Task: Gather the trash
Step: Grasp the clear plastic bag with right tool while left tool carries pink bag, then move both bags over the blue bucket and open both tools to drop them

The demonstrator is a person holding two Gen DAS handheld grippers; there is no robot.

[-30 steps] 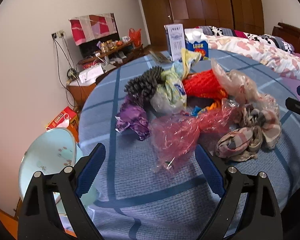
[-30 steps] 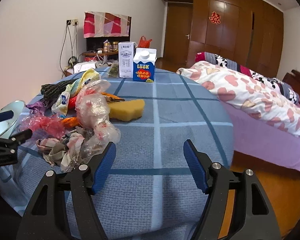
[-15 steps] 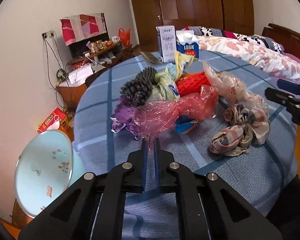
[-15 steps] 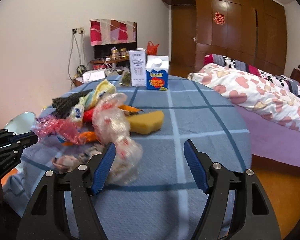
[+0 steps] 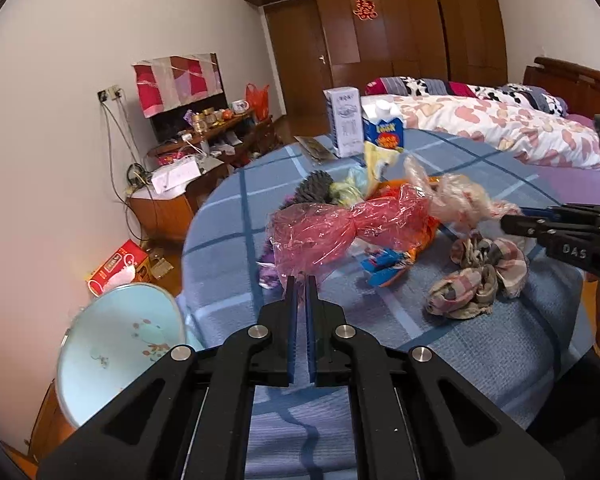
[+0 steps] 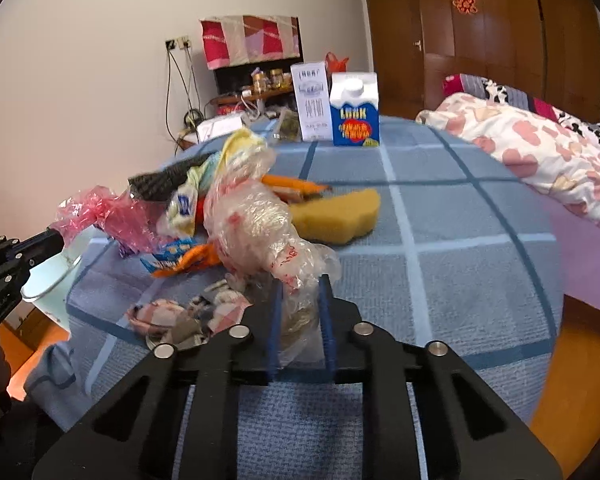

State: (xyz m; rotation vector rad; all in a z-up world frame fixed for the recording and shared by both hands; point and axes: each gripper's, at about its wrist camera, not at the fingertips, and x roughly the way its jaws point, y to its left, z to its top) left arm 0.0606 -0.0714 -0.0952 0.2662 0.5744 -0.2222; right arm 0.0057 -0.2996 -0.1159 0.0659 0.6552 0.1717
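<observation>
My left gripper (image 5: 301, 280) is shut on the near end of a pink plastic bag (image 5: 340, 228) and holds it lifted above the table; the bag also shows in the right wrist view (image 6: 104, 216). My right gripper (image 6: 300, 292) is shut on a clear crumpled plastic bag (image 6: 256, 228), which also shows in the left wrist view (image 5: 460, 200). A pile of wrappers (image 5: 392, 264), a dark mesh piece (image 5: 312, 190) and a plaid cloth (image 5: 476, 280) lie on the blue checked tablecloth (image 5: 380, 340). A pale blue bin (image 5: 120, 348) stands below the table's left edge.
Two cartons (image 6: 354, 110) stand at the far side of the table, and a yellow sponge (image 6: 336, 216) lies mid-table. A bed (image 5: 500, 128) is to the right, a cluttered cabinet (image 5: 196, 148) and a red box (image 5: 120, 268) to the left.
My left gripper closed on the pink bag and lifted it toward the bin side. My right gripper closed on the clear bag and raised it.
</observation>
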